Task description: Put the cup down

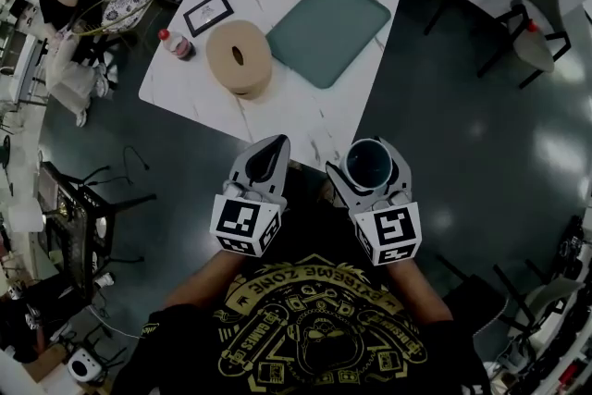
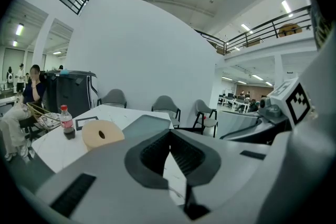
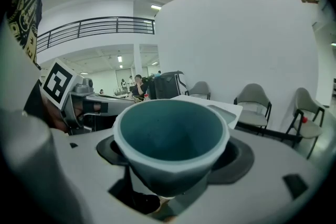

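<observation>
gripping the cup (image 3: 170, 136) by its teal wall, the right gripper (image 1: 373, 153) is standing with its jaws spread wide around it; the cup is sitting upright with nothing visible inside. the left gripper (image 1: 271, 149) is showing its jaws closed together on nothing. the cup is hanging just off the near edge of the table (image 1: 305, 120), not yet over it. the approach for placement is judged to be the step in hand. on the table, a tray (image 1: 328, 30) is lying toward the far side and a tape roll (image 1: 239, 57) near the middle. the next move is calling for bringing the cup over the bare tabletop between the near edge and the tape roll, lowering it until its base is resting, then easing the jaws off.
</observation>
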The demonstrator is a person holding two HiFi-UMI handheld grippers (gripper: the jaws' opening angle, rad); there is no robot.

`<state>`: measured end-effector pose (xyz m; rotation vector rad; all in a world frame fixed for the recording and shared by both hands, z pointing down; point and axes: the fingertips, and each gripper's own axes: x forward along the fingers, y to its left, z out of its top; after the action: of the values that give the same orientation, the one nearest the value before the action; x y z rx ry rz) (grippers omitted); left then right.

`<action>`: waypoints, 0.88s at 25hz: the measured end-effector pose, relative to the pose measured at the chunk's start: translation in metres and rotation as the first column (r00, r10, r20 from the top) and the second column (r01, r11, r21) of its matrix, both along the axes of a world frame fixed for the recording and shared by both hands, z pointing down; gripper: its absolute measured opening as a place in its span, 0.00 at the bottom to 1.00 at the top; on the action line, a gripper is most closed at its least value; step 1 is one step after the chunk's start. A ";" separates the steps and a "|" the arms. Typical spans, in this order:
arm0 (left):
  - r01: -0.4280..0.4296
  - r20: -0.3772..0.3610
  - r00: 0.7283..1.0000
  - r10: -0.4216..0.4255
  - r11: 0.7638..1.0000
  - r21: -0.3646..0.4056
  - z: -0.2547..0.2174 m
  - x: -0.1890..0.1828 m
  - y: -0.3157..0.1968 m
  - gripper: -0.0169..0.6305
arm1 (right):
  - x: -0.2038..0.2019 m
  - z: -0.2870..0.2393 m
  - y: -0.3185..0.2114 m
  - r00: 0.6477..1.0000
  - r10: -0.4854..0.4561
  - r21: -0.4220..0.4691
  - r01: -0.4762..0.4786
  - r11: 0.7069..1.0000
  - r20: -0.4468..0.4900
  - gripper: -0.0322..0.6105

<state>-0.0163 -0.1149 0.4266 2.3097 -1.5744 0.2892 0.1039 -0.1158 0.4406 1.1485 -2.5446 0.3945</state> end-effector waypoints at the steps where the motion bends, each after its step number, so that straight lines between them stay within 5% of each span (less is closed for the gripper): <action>1: -0.007 -0.003 1.000 0.007 1.000 -0.002 0.001 0.001 -0.004 0.04 | -0.001 0.000 -0.002 1.000 0.003 0.002 -0.003 1.000 -0.002 0.66; 22: -0.124 -0.009 0.992 0.124 0.992 0.012 0.006 -0.003 -0.111 0.04 | -0.028 -0.005 -0.103 0.998 0.055 0.043 -0.053 0.998 -0.033 0.66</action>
<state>-0.0189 -0.2256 0.4328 2.4179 -1.4340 0.2986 0.0757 -0.2189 0.4357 1.2306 -2.5079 0.3330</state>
